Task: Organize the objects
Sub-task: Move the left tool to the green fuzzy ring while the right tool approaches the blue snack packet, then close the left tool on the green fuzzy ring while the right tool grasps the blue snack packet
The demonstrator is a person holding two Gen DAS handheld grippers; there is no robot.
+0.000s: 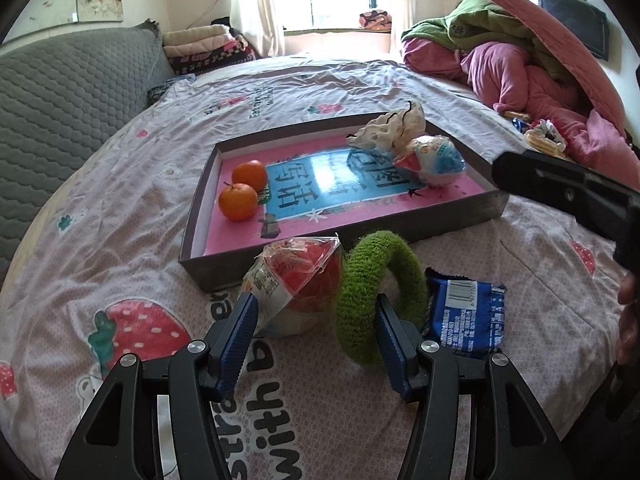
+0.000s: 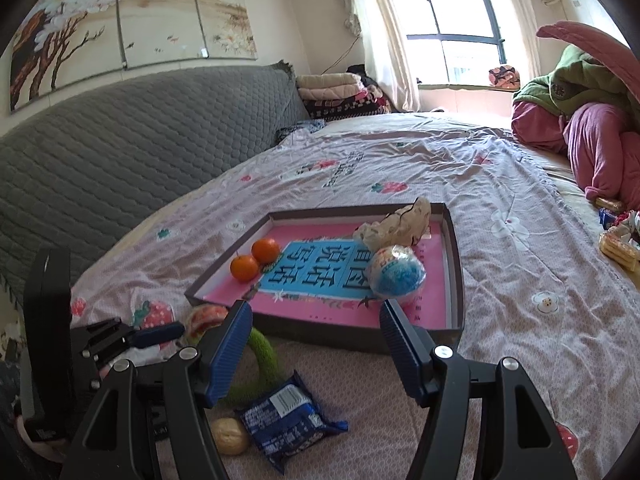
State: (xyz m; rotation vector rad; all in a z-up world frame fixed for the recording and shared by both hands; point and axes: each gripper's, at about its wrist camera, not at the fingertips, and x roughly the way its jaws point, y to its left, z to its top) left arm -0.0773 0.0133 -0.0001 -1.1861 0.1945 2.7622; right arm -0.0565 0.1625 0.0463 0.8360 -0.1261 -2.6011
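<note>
Bedsheet with a strawberry print carries everything here. A shallow dark box with a pink and blue printed floor lies on it, holding two oranges at its left end and, at the right end, a wrapped blue-and-white ball just beside a crumpled cream wrapper.

The left claw is released, its jaws spread wide; a wrapped red ball lies beside its left finger and a green fuzzy ring stands on edge by its right finger (whether either pad touches them I cannot tell). A blue snack packet lies just right of the ring.

The right claw is likewise released and holds nothing, hovering before the box's near wall. Below it, in the right wrist view, a walnut sits touching the packet's left edge.
</note>
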